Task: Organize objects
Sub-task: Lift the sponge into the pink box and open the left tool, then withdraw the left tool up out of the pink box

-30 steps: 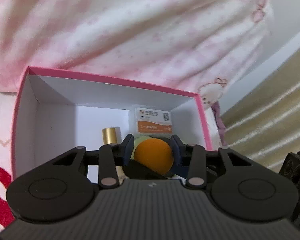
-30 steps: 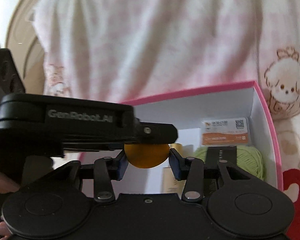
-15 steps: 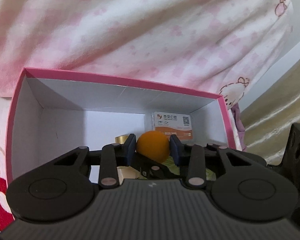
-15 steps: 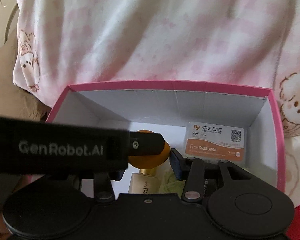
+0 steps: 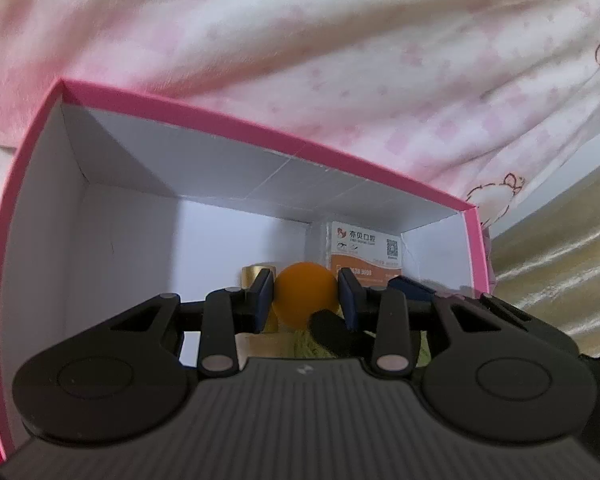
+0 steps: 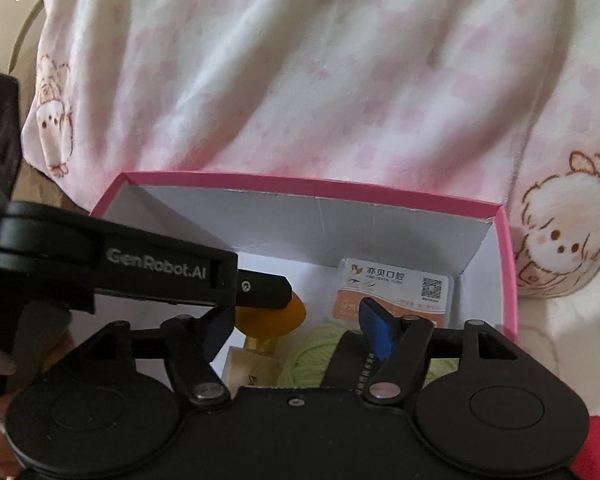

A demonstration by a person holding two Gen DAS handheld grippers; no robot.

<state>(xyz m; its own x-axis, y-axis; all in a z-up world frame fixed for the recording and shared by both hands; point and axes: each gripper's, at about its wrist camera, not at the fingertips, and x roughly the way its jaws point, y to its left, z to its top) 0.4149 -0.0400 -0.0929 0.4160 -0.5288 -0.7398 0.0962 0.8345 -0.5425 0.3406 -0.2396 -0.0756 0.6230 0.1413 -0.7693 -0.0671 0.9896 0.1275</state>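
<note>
Pink-and-white fleece bedding printed with small cartoon sheep filled the background of both wrist views, and against it stood an open box with a bright pink rim and white inner walls. Over that box the left gripper was clamped on an orange ball, its dark blue pads pressing the ball from either side; its jaws had just been closing on the ball. In the right wrist view the same gripper reached in from the left, its black arm marked "GenRobot.AI", and the orange ball showed only partly beneath its tip, above the box floor. The right gripper hung over the box with its blue pads spread apart and nothing pressed between them. Below it in the box lay a small glass bottle with a gold cap, just beside a ball of light green yarn with a black band around it. Against the far right corner of the box leaned a white and orange card bearing Chinese print and a QR code. A glossy gold fabric lay beyond the box on the right of the left wrist view.
</note>
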